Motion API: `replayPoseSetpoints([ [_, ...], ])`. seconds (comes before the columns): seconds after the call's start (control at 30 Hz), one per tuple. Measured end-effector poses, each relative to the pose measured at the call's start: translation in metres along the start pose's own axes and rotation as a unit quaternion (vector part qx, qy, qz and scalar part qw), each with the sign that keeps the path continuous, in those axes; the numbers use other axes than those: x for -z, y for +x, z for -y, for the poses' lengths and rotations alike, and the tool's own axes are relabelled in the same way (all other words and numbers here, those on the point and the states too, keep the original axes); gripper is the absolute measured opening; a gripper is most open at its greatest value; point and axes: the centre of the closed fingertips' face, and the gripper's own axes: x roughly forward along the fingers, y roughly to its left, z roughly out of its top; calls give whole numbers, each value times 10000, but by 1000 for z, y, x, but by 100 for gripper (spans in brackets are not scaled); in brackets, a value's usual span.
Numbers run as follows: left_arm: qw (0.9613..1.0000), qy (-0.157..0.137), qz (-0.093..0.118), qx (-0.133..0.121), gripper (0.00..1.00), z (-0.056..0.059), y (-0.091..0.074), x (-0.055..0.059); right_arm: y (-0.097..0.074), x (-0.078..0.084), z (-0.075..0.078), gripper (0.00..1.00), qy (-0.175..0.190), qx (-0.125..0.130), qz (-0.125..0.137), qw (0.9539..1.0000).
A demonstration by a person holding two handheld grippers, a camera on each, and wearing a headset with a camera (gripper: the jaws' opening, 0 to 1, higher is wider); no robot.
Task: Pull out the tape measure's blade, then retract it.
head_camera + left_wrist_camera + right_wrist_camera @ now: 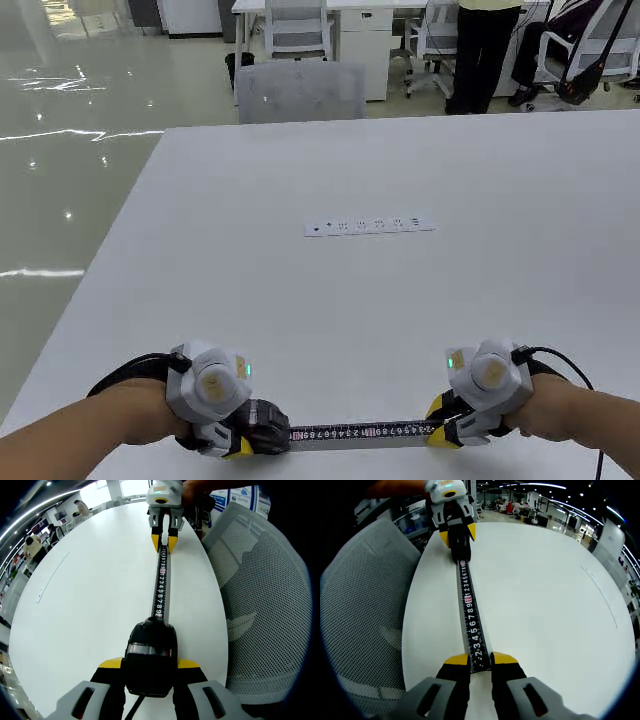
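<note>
Tape measure blade: numerals 2–9

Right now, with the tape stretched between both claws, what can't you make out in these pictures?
- Hook end of the blade: right gripper view, pinched between the right claw tips.
- Sides of the tape measure case: left gripper view, covered by the left claw.
- Markings on the flat white strip on the table: head view, too small to read.
</note>
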Motion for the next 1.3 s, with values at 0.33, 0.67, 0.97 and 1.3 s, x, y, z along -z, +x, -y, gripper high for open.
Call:
replayPoseSetpoints([
  [0.33,10000,-16,0,-18,33,0,0,1,-4,5,2,14,-5,27,-37,10000],
  [0.67,10000,-25,-6,-23,33,0,0,0,-9,14,2,14,54,42,-47,10000],
  [0.97,10000,-45,-3,-31,33,0,0,1,-11,17,4,14,40,68,-81,9999],
  [1.3,10000,-76,4,-32,33,0,1,0,-10,17,4,14,81,88,-134,9998],
])
